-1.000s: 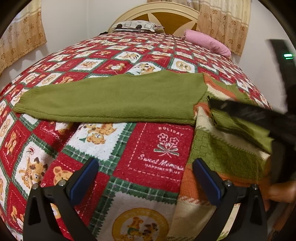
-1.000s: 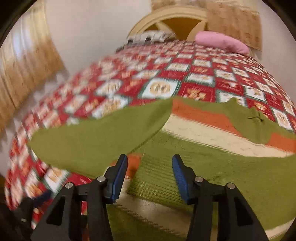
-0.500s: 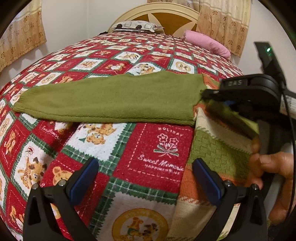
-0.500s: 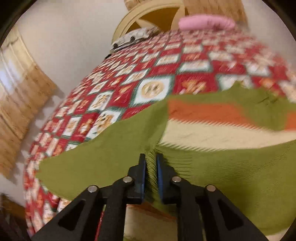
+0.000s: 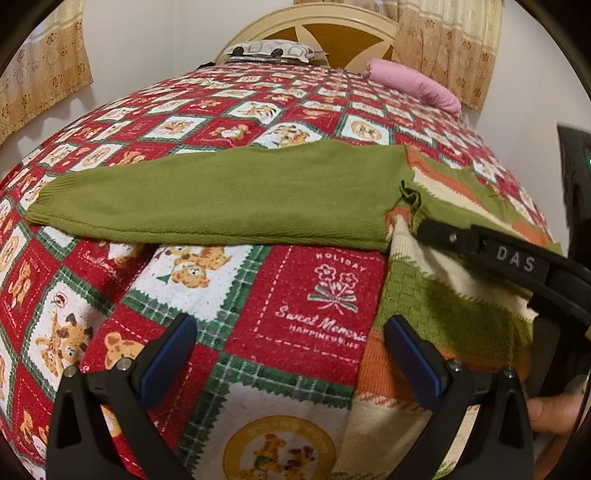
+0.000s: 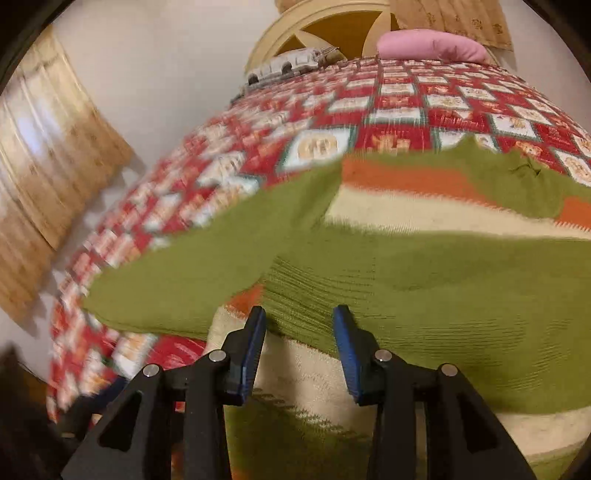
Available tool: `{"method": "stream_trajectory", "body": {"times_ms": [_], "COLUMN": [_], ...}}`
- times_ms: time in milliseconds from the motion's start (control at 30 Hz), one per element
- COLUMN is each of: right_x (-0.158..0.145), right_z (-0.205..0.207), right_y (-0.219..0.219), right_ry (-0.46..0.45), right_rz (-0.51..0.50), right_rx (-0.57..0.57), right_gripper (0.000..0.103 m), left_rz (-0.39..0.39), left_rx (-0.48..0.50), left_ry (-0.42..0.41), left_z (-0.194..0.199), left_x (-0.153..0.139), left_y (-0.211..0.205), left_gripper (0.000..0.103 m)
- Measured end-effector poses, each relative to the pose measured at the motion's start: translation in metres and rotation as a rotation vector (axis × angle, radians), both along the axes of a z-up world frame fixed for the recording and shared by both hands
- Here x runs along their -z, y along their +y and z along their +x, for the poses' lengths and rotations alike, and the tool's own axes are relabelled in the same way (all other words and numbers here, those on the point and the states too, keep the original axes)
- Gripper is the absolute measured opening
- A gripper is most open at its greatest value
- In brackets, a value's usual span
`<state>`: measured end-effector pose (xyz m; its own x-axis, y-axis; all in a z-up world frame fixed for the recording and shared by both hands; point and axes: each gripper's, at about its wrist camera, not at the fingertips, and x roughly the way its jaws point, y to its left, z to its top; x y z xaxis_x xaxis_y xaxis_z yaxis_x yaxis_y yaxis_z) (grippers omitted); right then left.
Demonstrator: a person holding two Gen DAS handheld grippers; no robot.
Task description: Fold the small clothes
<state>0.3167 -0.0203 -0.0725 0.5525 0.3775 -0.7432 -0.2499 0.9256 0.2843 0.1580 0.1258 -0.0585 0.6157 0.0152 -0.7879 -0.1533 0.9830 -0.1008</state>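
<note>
A small sweater (image 5: 436, 306) with a green, cream and orange striped body lies flat on the quilt. Its left green sleeve (image 5: 221, 192) stretches out sideways. The other green sleeve (image 6: 406, 273) is folded across the body, and its ribbed cuff (image 6: 295, 299) lies between the jaws of my right gripper (image 6: 299, 317). Those jaws are opening and the blue pads stand clear of the knit. In the left wrist view one black finger (image 5: 480, 242) of that gripper rests low over the sweater. My left gripper (image 5: 290, 328) hovers open over bare quilt beside the sweater's hem, holding nothing.
A red, green and white patchwork quilt (image 5: 325, 295) covers the bed. A pink pillow (image 5: 413, 85) and a patterned pillow (image 5: 273, 50) lie by the cream headboard (image 5: 332, 22). Curtains (image 5: 44, 74) hang on both sides. A person's hand (image 5: 554, 413) shows at the right edge.
Half a second ago the right gripper was pinched on the green cuff; its jaws have now spread apart and the cuff lies on the sweater body. The left gripper has stayed put.
</note>
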Motion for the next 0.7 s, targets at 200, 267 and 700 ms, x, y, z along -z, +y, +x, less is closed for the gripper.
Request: {"method": "stream_trajectory", "body": {"times_ms": [200, 267, 700], "right_x": [-0.032, -0.040, -0.006], "right_z": [-0.026, -0.040, -0.072], "right_y": [-0.024, -0.036, -0.077], "right_ry": [-0.074, -0.100, -0.043], "right_rz": [0.042, -0.003, -0.009], "right_rx": [0.048, 0.095, 0.181], "right_gripper": [0.040, 0.040, 0.049], "left_rz": [-0.004, -0.001, -0.005], "left_rx": [-0.001, -0.001, 0.018], "left_ry": [-0.006, -0.006, -0.003], "left_z": [-0.002, -0.001, -0.005], "left_x": [-0.001, -0.001, -0.005], "left_y": [0.001, 0.000, 0.003], "left_gripper": [0.103, 0.103, 0.103]}}
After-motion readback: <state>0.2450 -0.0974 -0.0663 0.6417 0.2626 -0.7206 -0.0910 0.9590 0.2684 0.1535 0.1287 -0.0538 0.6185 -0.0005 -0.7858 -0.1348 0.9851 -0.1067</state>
